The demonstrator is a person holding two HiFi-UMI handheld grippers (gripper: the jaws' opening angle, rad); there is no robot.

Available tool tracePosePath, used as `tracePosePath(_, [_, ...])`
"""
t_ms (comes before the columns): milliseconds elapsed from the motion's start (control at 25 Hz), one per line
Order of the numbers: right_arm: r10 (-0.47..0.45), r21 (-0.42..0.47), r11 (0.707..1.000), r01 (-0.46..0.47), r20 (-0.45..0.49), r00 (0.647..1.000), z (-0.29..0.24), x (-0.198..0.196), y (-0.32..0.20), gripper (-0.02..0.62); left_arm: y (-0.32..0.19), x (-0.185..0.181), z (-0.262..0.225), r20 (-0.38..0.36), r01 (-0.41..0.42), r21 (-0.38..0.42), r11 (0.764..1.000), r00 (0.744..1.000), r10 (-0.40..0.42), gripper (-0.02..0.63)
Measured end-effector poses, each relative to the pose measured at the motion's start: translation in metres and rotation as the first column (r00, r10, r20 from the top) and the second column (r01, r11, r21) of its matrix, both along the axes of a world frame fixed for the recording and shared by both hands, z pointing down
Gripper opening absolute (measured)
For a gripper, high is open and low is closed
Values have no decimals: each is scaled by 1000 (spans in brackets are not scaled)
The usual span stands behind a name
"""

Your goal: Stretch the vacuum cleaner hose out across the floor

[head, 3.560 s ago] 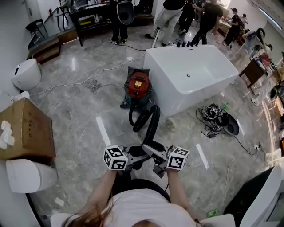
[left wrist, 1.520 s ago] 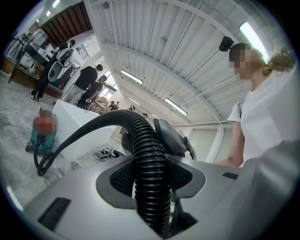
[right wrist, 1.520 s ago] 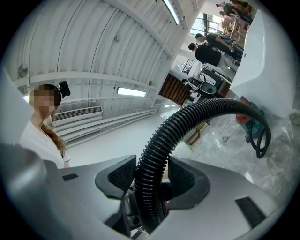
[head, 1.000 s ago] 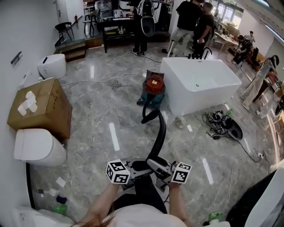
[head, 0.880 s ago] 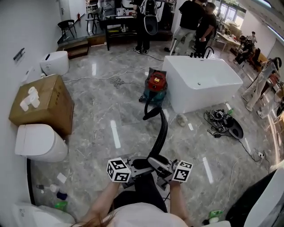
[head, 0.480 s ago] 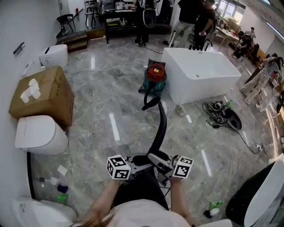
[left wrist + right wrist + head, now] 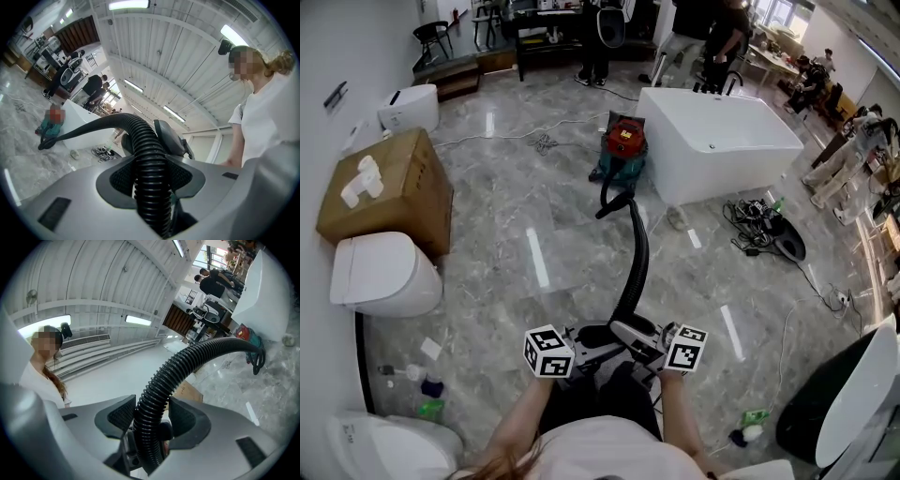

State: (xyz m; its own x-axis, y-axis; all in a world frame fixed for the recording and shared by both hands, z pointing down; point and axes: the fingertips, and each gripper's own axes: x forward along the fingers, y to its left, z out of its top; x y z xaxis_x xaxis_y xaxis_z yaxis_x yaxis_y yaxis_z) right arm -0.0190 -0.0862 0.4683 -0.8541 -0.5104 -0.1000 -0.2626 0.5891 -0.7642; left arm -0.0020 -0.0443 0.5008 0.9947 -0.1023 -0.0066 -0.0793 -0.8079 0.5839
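While I stand well back from the white bathtub (image 7: pixel 722 150), the grey marble floor (image 7: pixel 487 244) spreads wide between it and me. Far off the tub's left end a brown cardboard box (image 7: pixel 380 192) sits against the wall, with a white toilet (image 7: pixel 380 277) just beside it, on the side farther from the tub. A tangle of cables (image 7: pixel 755 230) lies on the floor near the tub's right front corner.

Just beside the tub's left end stands the vacuum cleaner (image 7: pixel 623 148), red on top and teal below; I cannot tell whether it touches the tub.

From the vacuum cleaner the black ribbed hose (image 7: pixel 636 253) makes a small loop on the floor by the tub's left front corner. It then runs in a long, nearly straight line away from the tub toward me. Its near end is lifted off the floor and lies across the front of my body.

My left gripper (image 7: pixel 151 180) is clenched on that near stretch, the ribbed tube squeezed between its dark pads (image 7: pixel 121 178) with both of them pressing on it. My right gripper (image 7: pixel 149 420) is clamped on the same hose just beside the left one, its pads (image 7: pixel 120 416) bearing on the ribs from either side. Of the two, the right gripper grips a little nearer the tub. Both grippers point roughly level, their marker cubes turned outward, away from each other, and the hose passes between them.
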Motion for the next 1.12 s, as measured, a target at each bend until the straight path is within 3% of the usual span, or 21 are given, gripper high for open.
tracePosePath(240, [-23, 0, 1000, 23, 3, 1000, 4, 0, 17, 210, 17, 1, 4, -4, 6, 3, 1000, 1000, -6, 179])
tracePosePath(440, [-33, -4, 999, 33, -13, 999, 1, 26, 43, 210, 43, 28, 0, -19, 8, -5, 1000, 1000, -8, 179])
tracePosePath(760, [-49, -25, 998, 49, -5, 999, 0, 65, 117, 210, 118, 68, -1, -39, 29, -45, 999, 999, -31, 179])
tracePosePath(1120, [-110, -51, 993, 111, 21, 994, 10, 80, 203, 210, 202, 84, 9, 15, 102, -43, 994, 995, -101, 179])
